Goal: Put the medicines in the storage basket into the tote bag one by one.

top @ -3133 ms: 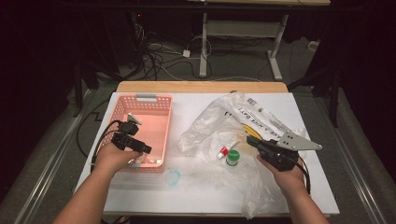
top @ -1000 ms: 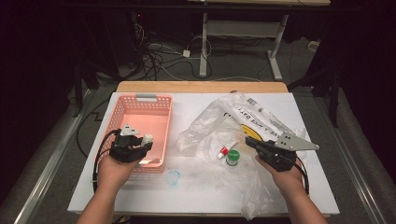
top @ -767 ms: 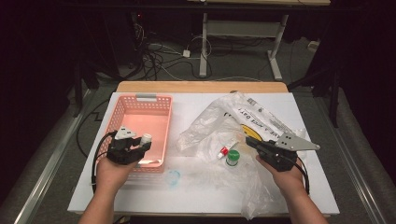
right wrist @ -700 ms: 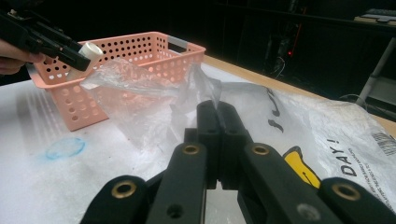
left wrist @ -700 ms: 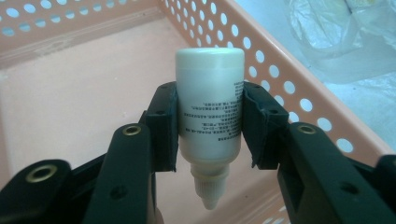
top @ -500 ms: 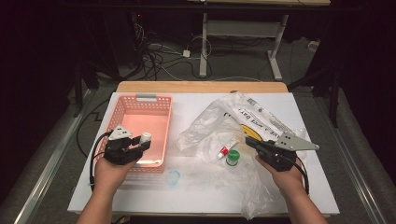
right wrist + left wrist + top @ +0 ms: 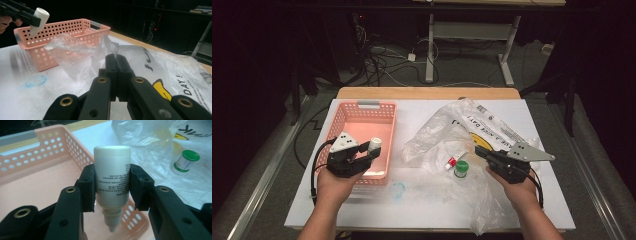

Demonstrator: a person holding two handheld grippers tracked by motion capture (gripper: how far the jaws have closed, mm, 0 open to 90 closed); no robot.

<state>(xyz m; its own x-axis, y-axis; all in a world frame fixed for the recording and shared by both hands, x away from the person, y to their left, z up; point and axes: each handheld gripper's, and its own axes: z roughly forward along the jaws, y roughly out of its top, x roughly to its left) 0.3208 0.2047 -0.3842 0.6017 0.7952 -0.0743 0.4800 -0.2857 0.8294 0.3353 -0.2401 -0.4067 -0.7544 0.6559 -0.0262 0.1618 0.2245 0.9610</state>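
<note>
A small white bottle (image 7: 112,185) is clamped between the jaws of the left tongs (image 7: 364,156), nozzle downward, and is held above the near right part of the pink basket (image 7: 343,120), which stands on the left of the table (image 7: 412,112). The grip is taken across the bottle's smooth round body, with the cap end and nozzle left free below the jaws. From here a slip is the likeliest fault: the body is slick and cylindrical, so it could be rotated or squeezed out of the pads if the hand is tilted or the pressure eased too soon. If the release is made close to the basket's right wall, the bottle could be bounced off the rim and sent onto the table.

The right tongs (image 7: 116,62) are closed on a fold of the clear plastic bag (image 7: 75,53), which is lifted slightly off the table. Thin film is judged to be easily torn or pulled free, and any tug on it could drag the rest of the bag, by which the green-capped jar (image 7: 461,169) and the red-capped tube (image 7: 454,160) lying on it could be toppled or rolled.
</note>
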